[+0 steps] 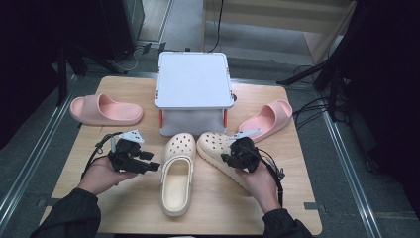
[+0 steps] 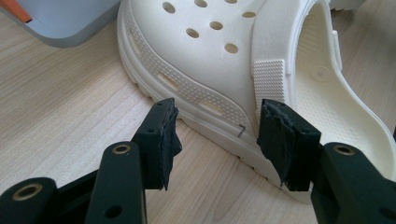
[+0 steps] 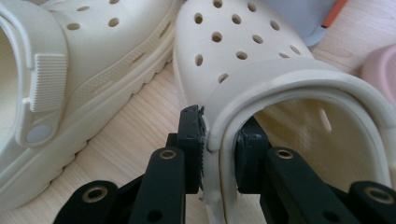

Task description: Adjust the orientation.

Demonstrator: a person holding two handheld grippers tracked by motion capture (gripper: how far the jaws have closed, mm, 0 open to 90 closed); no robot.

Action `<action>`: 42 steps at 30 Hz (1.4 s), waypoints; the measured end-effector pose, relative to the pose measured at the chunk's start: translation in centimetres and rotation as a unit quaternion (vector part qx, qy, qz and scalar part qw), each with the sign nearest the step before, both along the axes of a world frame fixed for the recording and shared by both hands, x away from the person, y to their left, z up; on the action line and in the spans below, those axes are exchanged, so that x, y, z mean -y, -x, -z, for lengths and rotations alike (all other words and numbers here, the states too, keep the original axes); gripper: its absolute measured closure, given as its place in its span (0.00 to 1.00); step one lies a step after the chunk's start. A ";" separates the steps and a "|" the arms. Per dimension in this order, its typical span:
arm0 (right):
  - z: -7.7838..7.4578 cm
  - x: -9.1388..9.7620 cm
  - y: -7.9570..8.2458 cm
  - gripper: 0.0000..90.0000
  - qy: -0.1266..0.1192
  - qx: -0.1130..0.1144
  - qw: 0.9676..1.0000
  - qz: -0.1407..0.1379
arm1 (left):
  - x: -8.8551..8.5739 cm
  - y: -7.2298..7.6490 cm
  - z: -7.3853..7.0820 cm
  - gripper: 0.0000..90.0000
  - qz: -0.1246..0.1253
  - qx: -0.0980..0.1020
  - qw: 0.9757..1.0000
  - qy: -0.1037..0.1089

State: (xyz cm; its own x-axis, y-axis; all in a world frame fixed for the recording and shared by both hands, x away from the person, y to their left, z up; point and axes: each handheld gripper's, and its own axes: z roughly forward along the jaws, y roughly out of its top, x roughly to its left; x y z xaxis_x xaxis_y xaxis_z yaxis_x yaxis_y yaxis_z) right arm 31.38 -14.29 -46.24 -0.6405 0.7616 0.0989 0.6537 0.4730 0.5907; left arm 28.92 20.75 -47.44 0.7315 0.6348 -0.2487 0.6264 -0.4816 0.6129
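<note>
Clog pair, cream, in front of the grey lidded box (image 1: 193,82) on the wooden table (image 1: 129,208). The left clog (image 1: 177,171) lies toe toward the box; the right clog (image 1: 220,151) lies angled, its toe next to the left clog's toe, almost touching.

We see the right gripper (image 3: 219,140) clamped on the right clog's (image 3: 261,70) side wall at the heel opening: one jaw outside, one inside, both pads pressed on the rim. The jaws stand narrow, with the wall and the folded strap between them.

The left gripper (image 2: 217,123) hangs open just beside the left clog (image 2: 224,56), jaws wide and gripping nothing; one pad sits close to the sole edge near the strap hinge, and we cannot tell if it touches.

Risks as we judge them:
- The grip is on one soft wall at the edge, off the shoe's centre. On a lift the clog may swing toe-down or twist in the pads, and the foam can slip out.
- The strap is caught with the wall; if it pivots, the hold loosens.
- With the toes this close, dragging or turning the right clog could shove the left one, and with it push against the left gripper.
- The box and the pink slide (image 1: 267,119) lie near; a wide swing could knock either.
</note>
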 end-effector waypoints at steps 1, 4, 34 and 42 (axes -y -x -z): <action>0.0 0.0 0.0 0.85 0.000 0.000 1.000 0.000 | 0.0 0.0 0.0 0.51 0.001 0.001 1.000 -0.001; 0.2 -0.7 0.1 0.85 -0.001 0.002 1.000 -0.007 | -0.1 0.0 0.1 0.51 0.003 0.000 1.000 -0.005; 1.6 9.5 -2.1 0.88 -0.040 0.037 0.998 -0.008 | 0.4 -0.6 0.9 0.64 -0.008 -0.001 1.000 0.004; 2.2 8.8 -2.5 0.91 -0.030 0.035 0.999 -0.017 | 1.1 -0.7 1.8 0.63 0.002 -0.012 1.000 -0.019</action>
State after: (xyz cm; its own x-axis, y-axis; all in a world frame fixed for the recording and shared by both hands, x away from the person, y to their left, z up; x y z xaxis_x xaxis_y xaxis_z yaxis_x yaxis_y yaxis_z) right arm 33.87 -23.08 -48.48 -0.6728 0.7332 0.0989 0.5944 0.4561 0.6623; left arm 29.66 19.66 -49.23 0.7281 0.6410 -0.2428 0.6391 -0.5067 0.5786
